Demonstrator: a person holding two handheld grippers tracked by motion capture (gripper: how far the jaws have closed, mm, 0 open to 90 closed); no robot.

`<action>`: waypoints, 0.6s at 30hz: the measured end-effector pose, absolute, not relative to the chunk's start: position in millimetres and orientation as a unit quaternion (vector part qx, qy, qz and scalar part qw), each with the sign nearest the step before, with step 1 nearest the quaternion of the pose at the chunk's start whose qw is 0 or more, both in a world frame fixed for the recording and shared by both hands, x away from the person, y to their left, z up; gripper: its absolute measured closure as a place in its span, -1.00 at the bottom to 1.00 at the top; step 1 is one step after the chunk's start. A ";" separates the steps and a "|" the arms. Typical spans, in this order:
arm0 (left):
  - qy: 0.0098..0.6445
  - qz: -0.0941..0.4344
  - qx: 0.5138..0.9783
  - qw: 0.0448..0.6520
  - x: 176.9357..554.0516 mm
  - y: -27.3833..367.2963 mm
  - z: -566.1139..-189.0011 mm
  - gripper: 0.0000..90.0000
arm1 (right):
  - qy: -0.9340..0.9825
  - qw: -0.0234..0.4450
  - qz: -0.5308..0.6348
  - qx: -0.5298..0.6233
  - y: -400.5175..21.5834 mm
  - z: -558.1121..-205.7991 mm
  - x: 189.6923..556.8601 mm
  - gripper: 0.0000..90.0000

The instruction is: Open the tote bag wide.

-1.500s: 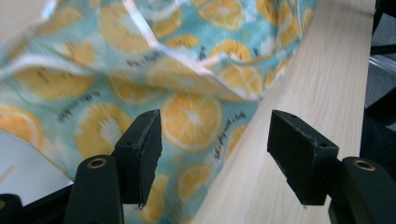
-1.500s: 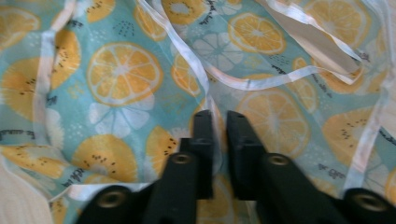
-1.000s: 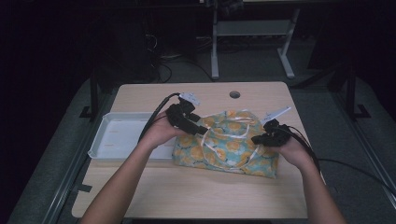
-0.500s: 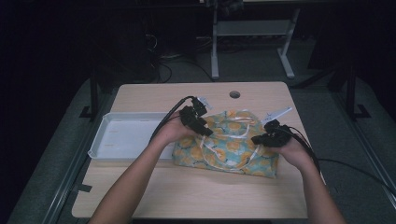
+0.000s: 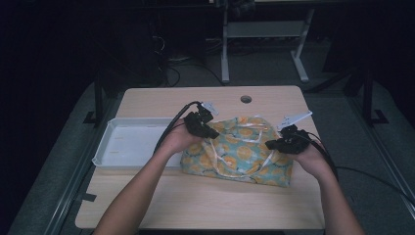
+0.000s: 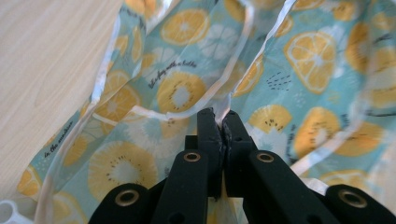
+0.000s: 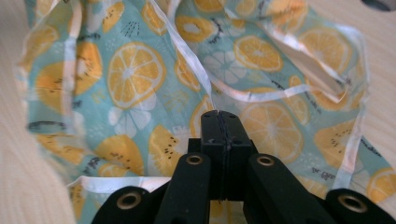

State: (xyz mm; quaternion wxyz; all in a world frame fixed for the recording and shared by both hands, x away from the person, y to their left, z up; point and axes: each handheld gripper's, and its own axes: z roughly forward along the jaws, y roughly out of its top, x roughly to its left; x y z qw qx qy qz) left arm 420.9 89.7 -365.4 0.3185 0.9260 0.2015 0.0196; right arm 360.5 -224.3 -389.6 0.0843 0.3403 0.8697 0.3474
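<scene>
Lying flat, the fruit-print bag [image 5: 240, 154] runs lengthwise across the table [image 5: 205, 200]

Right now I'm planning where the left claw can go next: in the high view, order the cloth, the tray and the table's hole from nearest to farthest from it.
1. Cloth, at the left claw.
2. Tray, to its left.
3. Hole, toward the far edge.
</scene>
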 end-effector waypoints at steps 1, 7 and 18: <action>0.199 0.020 0.925 0.324 418.2 92.0 -362.7 0.96 | 0.869 0.085 0.349 0.340 -224.0 -386.6 358.3 0.98; 0.186 0.016 0.913 0.363 397.9 105.2 -349.7 0.97 | 0.871 0.100 0.357 0.323 -222.2 -370.0 341.2 0.98; 0.154 0.003 0.913 0.378 357.8 117.7 -353.4 0.97 | 0.871 0.094 0.382 0.294 -221.3 -366.7 306.8 0.97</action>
